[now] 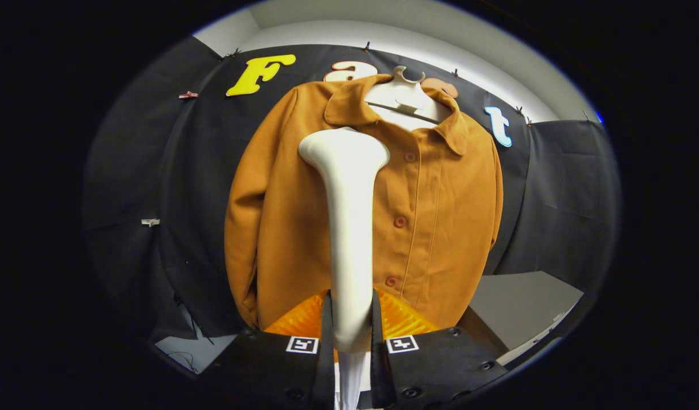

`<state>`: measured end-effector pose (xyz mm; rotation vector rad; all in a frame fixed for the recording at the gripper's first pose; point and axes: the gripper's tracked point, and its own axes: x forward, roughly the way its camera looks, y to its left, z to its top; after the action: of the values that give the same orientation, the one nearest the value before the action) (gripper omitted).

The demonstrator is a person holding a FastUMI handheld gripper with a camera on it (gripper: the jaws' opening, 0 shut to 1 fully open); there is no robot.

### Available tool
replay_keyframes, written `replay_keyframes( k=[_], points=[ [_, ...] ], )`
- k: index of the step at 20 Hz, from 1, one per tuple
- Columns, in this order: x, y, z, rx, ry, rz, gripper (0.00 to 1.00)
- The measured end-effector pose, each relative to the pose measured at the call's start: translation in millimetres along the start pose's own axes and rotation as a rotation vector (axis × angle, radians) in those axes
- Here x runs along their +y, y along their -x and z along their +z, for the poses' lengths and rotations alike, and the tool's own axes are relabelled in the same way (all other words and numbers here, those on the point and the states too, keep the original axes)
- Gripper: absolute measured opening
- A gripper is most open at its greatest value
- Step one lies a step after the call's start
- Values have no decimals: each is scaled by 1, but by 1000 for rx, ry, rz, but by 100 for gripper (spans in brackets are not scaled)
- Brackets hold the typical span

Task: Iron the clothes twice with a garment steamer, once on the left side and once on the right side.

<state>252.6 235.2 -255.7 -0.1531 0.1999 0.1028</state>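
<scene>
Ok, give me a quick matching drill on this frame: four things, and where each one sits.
Things:
1. steamer
2. jacket
3. hanger
4. claw

Places:
A. inside the collar, at the top of the garment
B. hanging on the booth wall, buttons done up
C. shut on the white handle
D. head raised near the collar, left of the buttons

Pairs: 1-D, 2-B, 3-A, 4-C

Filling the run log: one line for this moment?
gripper: shut on steamer | steamer head: up by collar, left of buttons | jacket: on hanger

Camera on claw (352,324), facing hung jacket (429,216), close, slightly upward
</scene>
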Motion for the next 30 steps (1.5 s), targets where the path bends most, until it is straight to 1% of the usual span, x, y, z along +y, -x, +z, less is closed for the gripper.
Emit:
replay_keyframes(
  k=[5,12,19,24,30],
  points=[
    [-1,0,-45,78,-20,7,28],
    [3,7,-97,173,-12,34,29],
    [5,29,-154,301,-42,62,28],
    [3,47,-171,351,-55,82,28],
    [-6,72,-168,343,-64,102,28]
  ],
)
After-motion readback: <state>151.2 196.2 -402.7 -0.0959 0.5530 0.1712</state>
